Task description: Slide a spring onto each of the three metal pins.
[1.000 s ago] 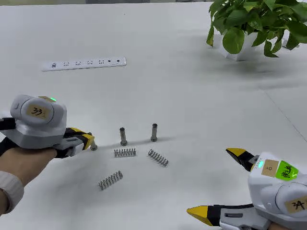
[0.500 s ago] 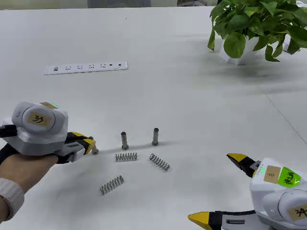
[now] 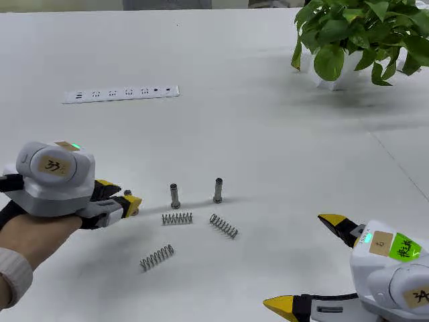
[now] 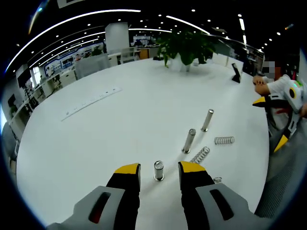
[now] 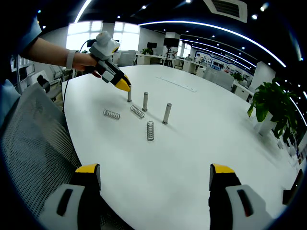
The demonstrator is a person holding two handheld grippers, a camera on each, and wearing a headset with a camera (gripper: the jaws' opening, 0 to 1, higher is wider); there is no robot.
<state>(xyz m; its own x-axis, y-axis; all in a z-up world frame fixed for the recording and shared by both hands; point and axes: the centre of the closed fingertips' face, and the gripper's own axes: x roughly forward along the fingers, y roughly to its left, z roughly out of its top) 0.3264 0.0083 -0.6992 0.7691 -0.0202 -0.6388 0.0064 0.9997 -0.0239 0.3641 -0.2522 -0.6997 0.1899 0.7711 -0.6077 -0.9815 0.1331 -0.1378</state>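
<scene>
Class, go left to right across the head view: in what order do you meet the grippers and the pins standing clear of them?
In order: left gripper → middle pin → right-hand pin → right gripper. The third pin stands between the left gripper's fingers, so it is left out.

My left gripper (image 3: 131, 201) and right gripper (image 3: 300, 261) are pale grey, with black jaws tipped yellow. The right carries a green label (image 3: 402, 246). Short silver metal pins (image 3: 218, 190), grey coiled wire springs (image 3: 176, 218), plain white tabletop (image 3: 255, 134), leafy green plant (image 3: 355, 27), white pot (image 3: 333, 79).
</scene>
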